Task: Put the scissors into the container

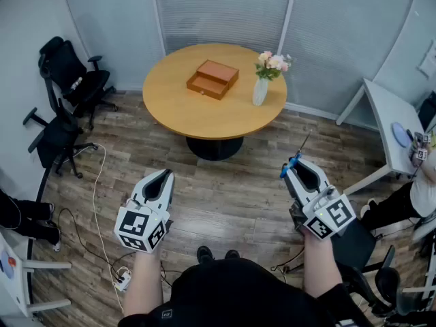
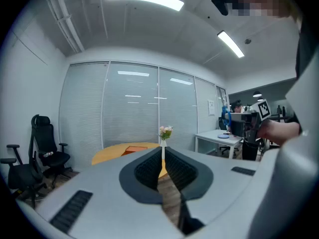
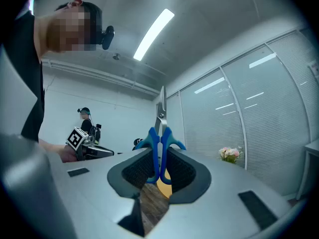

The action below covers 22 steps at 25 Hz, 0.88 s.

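Between the pads of the right tongs [image 3: 160, 157] stand the scissors [image 3: 160, 133], clenched by their blue handles with the closed blades rising up and away from the person. That grip probably keeps the point clear of the body and leaves the blades free to go into an opening first. The tongs point about level, out over the floor [image 1: 225, 196], at the person's right.

The left tongs [image 2: 163, 156] are drawn together with only a slit between the pads and nothing in them. They hang at the person's left, well apart from the right pair, so I judge them idle, or kept ready to steady something.

Ahead, across bare floor, is a round counter [image 1: 177, 107]. On it lies a brown box [image 1: 213, 78] with its drawer [image 1: 202, 86] pulled out toward the person, most likely the place meant for the scissors. Just beside the box, toward the right, a vase [image 1: 260, 91] of flowers stands upright.

The scissors are in hand but well apart from the box, so the carry to the counter is not yet done. The vase near the box is the thing to mind: long blades swung in from the right could tip it.
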### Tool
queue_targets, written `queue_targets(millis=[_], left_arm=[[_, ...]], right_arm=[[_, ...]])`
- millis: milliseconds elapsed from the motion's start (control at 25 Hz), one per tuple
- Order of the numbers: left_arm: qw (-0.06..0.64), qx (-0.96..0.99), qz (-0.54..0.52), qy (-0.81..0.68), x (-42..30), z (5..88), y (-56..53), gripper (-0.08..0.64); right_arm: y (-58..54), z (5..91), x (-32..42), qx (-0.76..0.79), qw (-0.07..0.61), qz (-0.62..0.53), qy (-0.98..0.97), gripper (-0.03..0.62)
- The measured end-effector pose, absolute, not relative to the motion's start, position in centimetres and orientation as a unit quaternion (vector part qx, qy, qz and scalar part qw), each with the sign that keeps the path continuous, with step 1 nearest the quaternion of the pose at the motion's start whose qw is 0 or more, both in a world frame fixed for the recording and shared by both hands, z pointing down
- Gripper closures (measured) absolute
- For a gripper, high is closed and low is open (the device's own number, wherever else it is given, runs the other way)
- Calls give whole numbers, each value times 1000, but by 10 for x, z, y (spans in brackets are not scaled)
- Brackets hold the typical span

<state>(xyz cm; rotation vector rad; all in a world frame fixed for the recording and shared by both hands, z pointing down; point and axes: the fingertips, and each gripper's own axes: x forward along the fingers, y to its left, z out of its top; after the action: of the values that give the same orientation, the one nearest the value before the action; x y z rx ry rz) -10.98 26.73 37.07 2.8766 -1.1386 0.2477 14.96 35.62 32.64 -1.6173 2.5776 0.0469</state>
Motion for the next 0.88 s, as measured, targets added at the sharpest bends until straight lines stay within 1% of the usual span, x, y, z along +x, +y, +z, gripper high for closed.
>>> queue_targets(millis=[360, 600, 880], left_arm=[[23, 927, 76, -366, -122, 373, 258, 532], [28, 928, 74, -363, -143, 378, 252, 534], [40, 931, 75, -356, -169, 395, 239, 534]], right_arm=[[346, 330, 136, -529, 47, 9, 847, 494], [339, 334, 106, -502, 30, 9, 864, 492], [325, 336, 100, -527, 64, -13, 847, 492]])
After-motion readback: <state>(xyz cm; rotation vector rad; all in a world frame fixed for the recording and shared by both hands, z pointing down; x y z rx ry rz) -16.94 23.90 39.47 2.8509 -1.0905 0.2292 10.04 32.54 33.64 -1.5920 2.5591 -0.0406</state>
